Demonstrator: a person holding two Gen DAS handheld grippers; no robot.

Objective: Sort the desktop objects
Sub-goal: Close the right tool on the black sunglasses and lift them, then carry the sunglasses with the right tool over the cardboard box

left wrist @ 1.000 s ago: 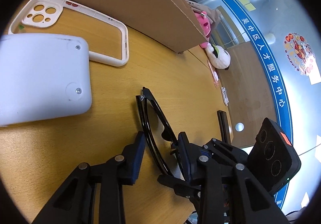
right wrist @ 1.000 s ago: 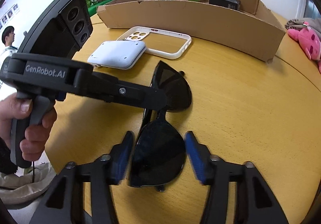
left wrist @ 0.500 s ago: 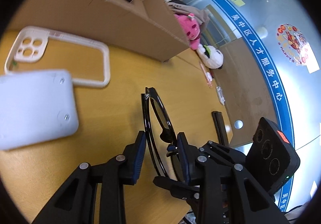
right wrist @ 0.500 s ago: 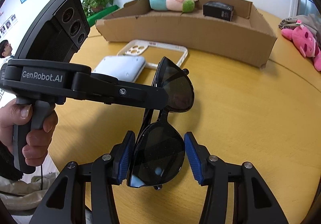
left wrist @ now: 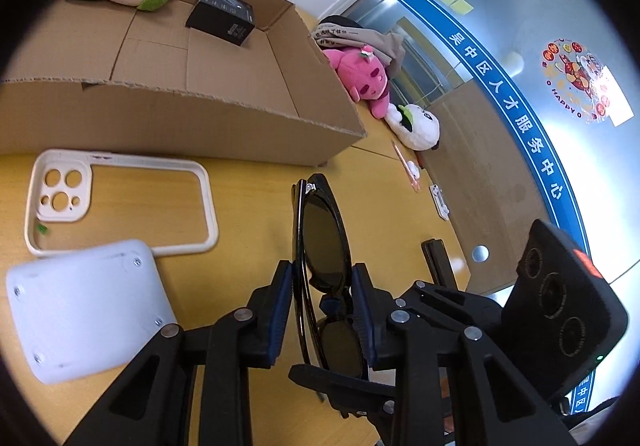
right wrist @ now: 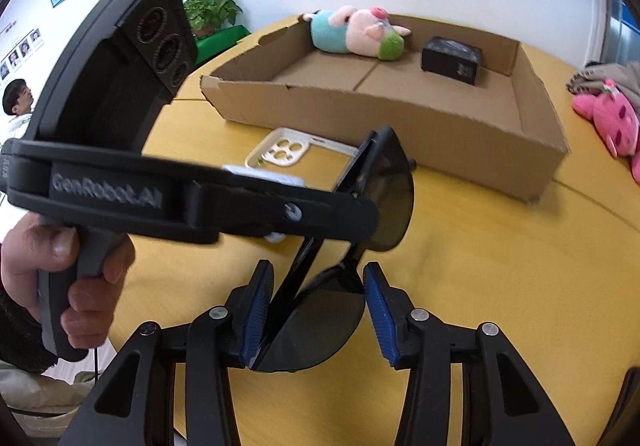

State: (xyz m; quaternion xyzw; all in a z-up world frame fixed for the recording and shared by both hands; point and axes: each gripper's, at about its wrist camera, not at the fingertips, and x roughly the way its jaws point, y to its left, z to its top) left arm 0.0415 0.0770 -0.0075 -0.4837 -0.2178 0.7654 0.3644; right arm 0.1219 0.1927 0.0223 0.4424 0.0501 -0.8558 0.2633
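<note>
Black sunglasses are lifted off the round wooden table, between both grippers. My left gripper is shut on the sunglasses at the bridge. In the right wrist view the sunglasses sit between the blue pads of my right gripper; the left pad touches the frame, the right pad stands apart from the lens. The left gripper's body crosses that view. A shallow cardboard box lies beyond, holding a plush pig and a small black box.
A white phone case and a white flat device lie on the table left of the sunglasses. A pink plush and a white plush lie beyond the box's right end.
Both grippers have risen with the sunglasses, off the table, so the box's inside now shows. The left jaws have closed tighter on the bridge.
</note>
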